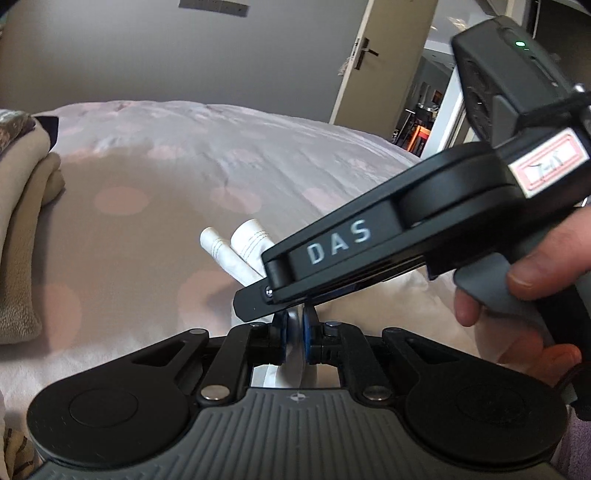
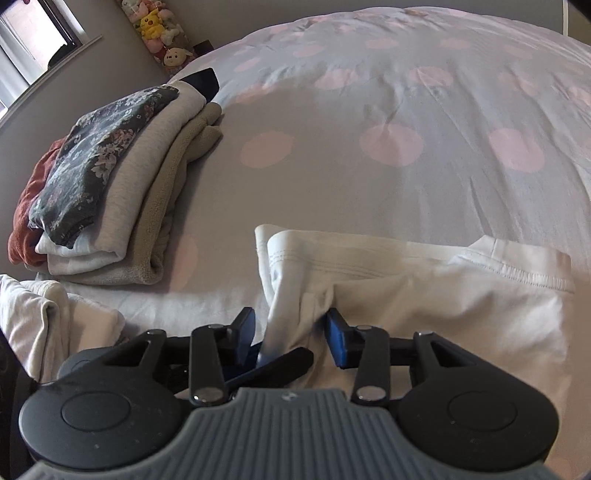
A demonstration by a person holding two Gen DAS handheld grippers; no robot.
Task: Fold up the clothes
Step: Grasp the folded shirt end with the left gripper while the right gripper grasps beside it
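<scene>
**Two hand-held grippers at a white garment on the bed**

1. My left hand-held gripper: jaws drawn together, blue pads clamped on a thin fold of the white garment. The cloth runs up between the pads and back toward the camera.

2. My right hand-held gripper: jaws apart, blue pads standing on either side of a bunched ridge of the same garment; neither pad presses on the cloth. In the left wrist view this gripper crosses the frame from the right, marked "DAS", its tip just above my left gripper's pads. My right hand wraps its grey handle.

3. White garment: lies on the bed directly ahead of both grippers, partly folded, stitched hems showing along its far edge. In the left wrist view two rolled white ends with stitch lines stick out beyond the right gripper.

4. Bedcover: pale, with pink dots, wrinkled, spreading out beyond the garment.

5. Stack of folded clothes: to the left on the bed, well apart from the garment; dark floral piece on top, grey and beige pieces beneath, a rust-red piece at its left side.

6. Further white cloth: at the near left edge, beside the stack.

7. Plush toys: against the far wall.

8. Open door: beyond the bed.
</scene>
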